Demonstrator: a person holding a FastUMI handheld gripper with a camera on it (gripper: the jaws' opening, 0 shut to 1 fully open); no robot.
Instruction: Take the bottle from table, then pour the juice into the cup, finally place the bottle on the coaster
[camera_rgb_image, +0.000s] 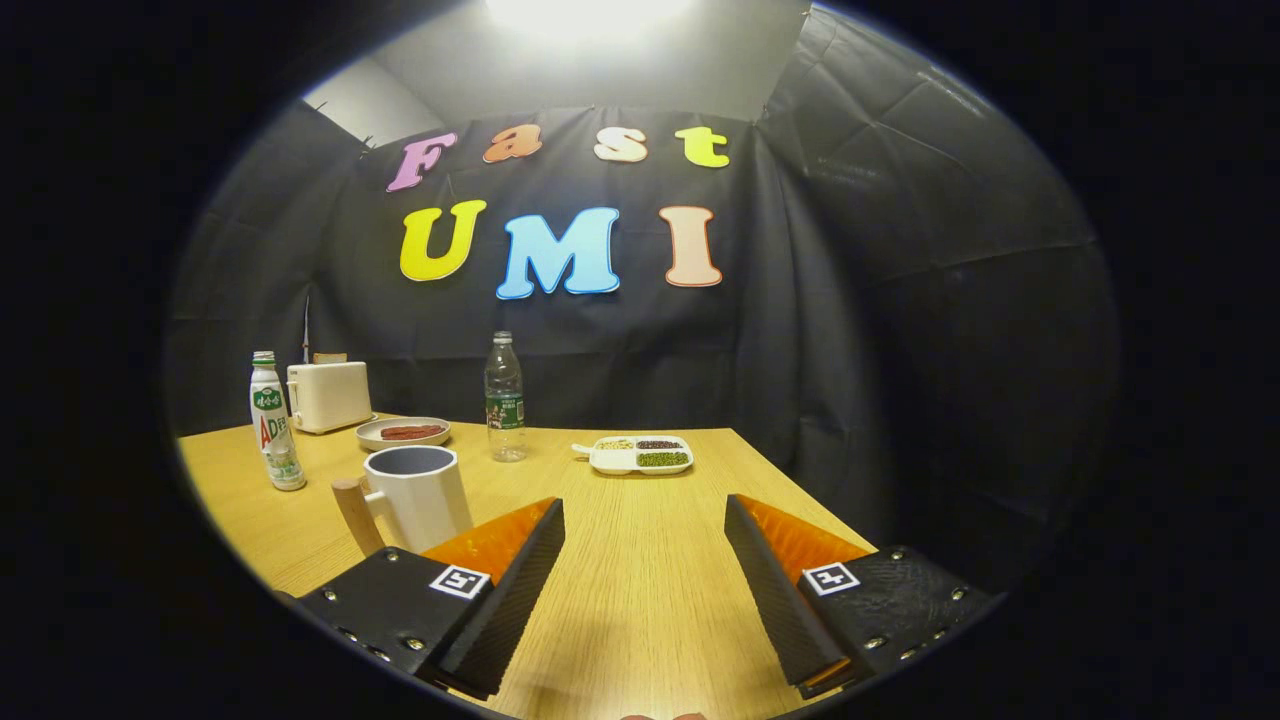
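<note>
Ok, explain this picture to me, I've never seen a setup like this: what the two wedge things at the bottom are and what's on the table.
The camera rides on a hand-held two-finger gripper and looks forward along its fingers, which are those wedges. They stand open, holding nothing. On the light wooden table ahead: a white mug with a wooden handle beside one finger, a white-and-green drink bottle, a clear plastic water bottle, a cream toaster, a shallow plate with something red, and a white divided tray of beans.
</note>
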